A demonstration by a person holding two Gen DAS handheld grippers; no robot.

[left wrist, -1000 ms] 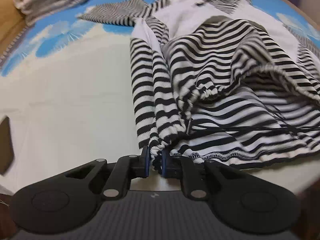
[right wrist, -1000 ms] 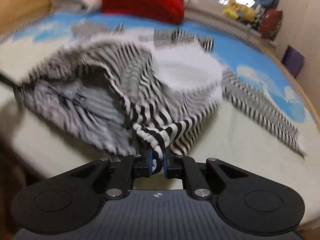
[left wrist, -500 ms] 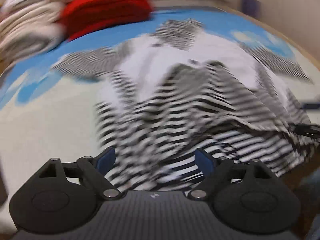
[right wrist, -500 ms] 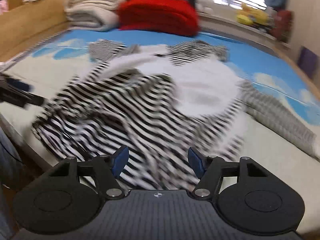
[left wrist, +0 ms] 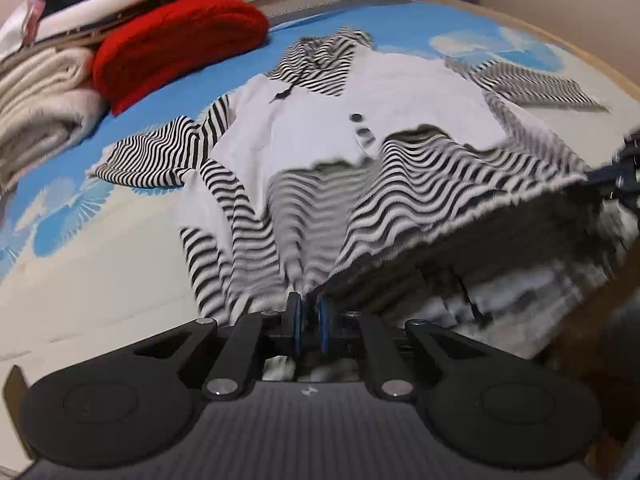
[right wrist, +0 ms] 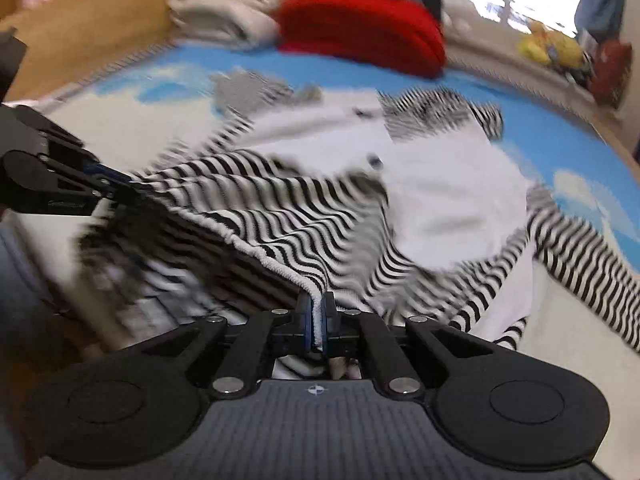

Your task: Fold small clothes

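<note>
A small black-and-white striped top with a white front panel [left wrist: 360, 92] lies on the bed, collar far from me, sleeves spread to both sides. My left gripper [left wrist: 308, 322] is shut on the striped hem at its left corner. My right gripper [right wrist: 316, 320] is shut on the hem's right corner [right wrist: 280, 268]. The hem is lifted and stretched between the two grippers, above the bed's near edge. The right gripper shows at the right edge of the left wrist view [left wrist: 624, 172]; the left gripper shows at the left of the right wrist view [right wrist: 60, 188].
A blue and white bed cover [left wrist: 80, 280] lies under the top. A folded red knit [left wrist: 176, 40] and stacked cream towels [left wrist: 36, 92] sit at the far left. Toys [right wrist: 552, 46] line the windowsill. The bed's near edge drops off below the hem.
Half a second ago both grippers were open over the dropped top. Now both have shut on the hem corners again and hold it lifted and stretched.
</note>
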